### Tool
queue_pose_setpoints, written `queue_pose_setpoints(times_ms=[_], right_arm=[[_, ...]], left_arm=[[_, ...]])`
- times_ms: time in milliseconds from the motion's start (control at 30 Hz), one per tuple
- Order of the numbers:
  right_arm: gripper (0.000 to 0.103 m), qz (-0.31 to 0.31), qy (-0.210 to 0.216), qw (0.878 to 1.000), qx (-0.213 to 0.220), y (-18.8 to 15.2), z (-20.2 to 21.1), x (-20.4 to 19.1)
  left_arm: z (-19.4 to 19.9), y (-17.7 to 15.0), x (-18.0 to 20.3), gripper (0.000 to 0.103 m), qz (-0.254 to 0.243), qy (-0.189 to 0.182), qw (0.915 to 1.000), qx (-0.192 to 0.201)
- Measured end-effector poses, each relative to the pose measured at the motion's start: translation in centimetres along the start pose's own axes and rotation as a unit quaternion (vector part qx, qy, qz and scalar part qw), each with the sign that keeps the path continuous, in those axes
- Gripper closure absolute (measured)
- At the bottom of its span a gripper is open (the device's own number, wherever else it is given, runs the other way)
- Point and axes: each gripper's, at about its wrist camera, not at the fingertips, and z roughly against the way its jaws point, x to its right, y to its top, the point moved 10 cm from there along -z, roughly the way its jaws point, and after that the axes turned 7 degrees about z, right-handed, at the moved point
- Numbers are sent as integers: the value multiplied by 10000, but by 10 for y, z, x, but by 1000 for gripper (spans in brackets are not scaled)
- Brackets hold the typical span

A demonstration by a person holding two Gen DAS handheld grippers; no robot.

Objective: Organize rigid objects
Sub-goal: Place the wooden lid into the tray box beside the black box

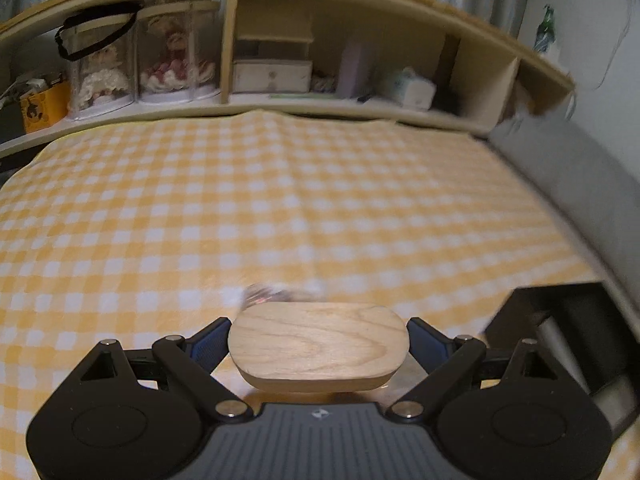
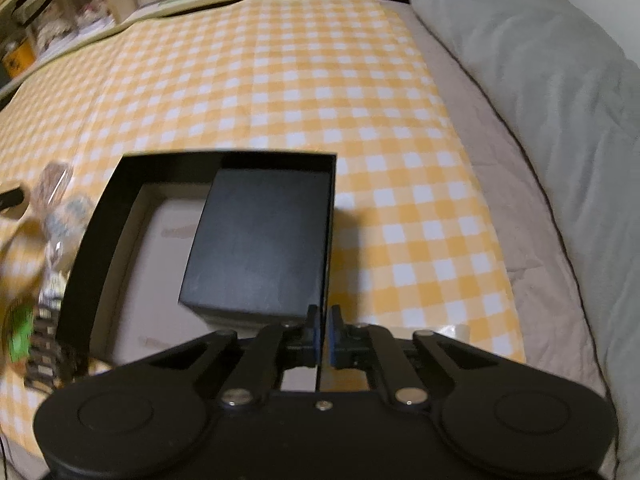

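Note:
My left gripper [image 1: 320, 340] is shut on a pale wooden oval block [image 1: 318, 346], its blue pads pressing on the two rounded ends, and holds it above the yellow checked cloth [image 1: 280, 208]. In the right wrist view a large open black box [image 2: 98, 248] with a pale floor lies on the cloth. A smaller closed black box [image 2: 256, 248] stands inside it against the right wall. My right gripper [image 2: 323, 316] is shut on that thin right wall near its front corner. A corner of the large box [image 1: 560, 320] shows at the right of the left wrist view.
Small wrapped items [image 2: 52, 220] and a green packet [image 2: 18, 332] lie left of the large box; a blurred bit of them [image 1: 276, 294] shows behind the block. A wooden headboard shelf [image 1: 228, 40] holds cased dolls and a small drawer. A grey quilt [image 2: 540, 80] lies along the right.

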Motion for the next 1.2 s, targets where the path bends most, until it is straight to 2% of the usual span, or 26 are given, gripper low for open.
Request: queue_pose_setpoints(times_ms=[167,333,433,567,733,867,1000,1067,1133,1200], right_arm=[[100,-35,-52,10000,-37,5,-7,-2],[100,-41,-7,10000,-86,5,-12,-2],[100,-115,119,9998,-81,5,-13,0],[100,-167,185,9996,-98,5,-15,1],[100,-203,190,9996,-93,5,-13,0],[100,-287,211,9993,-101,6,-15,2],[100,-346,222,9991,-113,5,-15,2],[100,-359,222,9990,-115,4,-15,2],[100,-337,206,9992,-113,4,-16,1],[100,-356,219,9991,-117,4,-16,2]], left_arm=[[13,-2,54,11,-71,-538,9985,-53],[26,-16,122,11,-191,-1174,9927,-205],[33,-28,158,11,-305,-1439,9887,-279],[37,-45,193,11,-365,-1597,9857,-392],[31,-66,218,10,-277,-1573,9847,-700],[17,-82,223,11,193,-1551,9819,-1073],[7,-88,229,11,397,-1582,9805,-1099],[4,-91,230,10,772,-1743,9746,-1176],[-2,-96,232,10,1203,-1942,9648,-1305],[-4,-98,238,6,1034,-1901,9681,-1260]])
